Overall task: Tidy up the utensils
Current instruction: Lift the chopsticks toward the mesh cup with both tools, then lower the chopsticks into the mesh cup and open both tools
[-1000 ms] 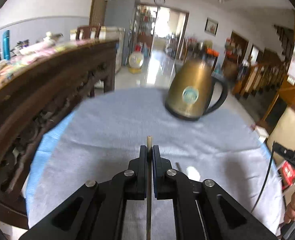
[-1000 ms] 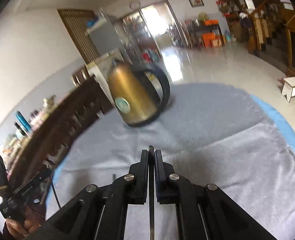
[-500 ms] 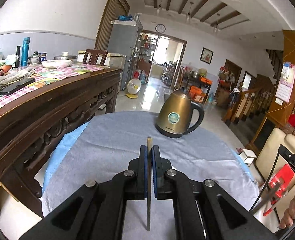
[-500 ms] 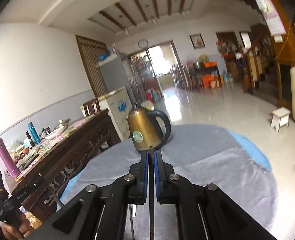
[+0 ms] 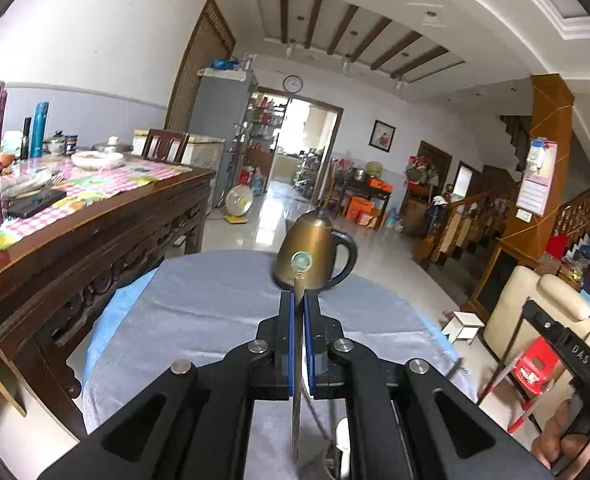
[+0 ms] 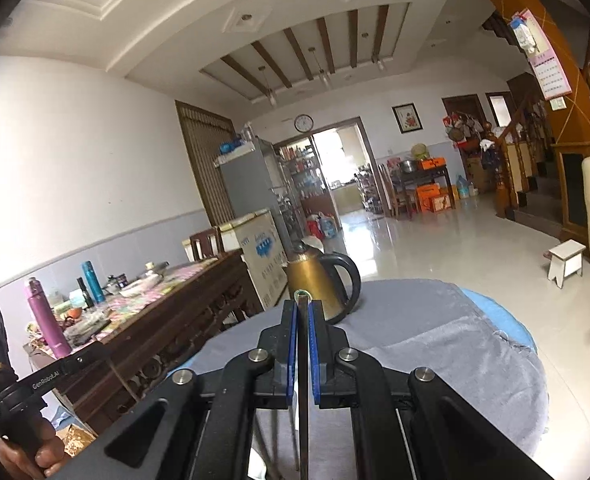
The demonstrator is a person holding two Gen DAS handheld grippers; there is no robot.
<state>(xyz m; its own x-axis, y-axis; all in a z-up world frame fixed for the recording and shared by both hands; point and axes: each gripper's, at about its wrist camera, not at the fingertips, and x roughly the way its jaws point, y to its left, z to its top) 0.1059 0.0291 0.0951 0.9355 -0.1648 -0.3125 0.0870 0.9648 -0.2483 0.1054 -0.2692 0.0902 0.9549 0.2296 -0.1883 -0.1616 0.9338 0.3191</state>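
Both grippers — left gripper (image 5: 298, 300), right gripper (image 6: 303, 304) — apparently clamp chopsticks.

White lettering "GenRobot.AI" on the black body of the left gripper (image 6: 51, 378), seen from the right wrist; white "DAS" on the black body of the right gripper (image 5: 579, 356), seen from the left wrist

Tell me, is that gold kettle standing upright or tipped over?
Upright. The kettle sits flat on the grey cloth, spout up and handle to its side, in both views.
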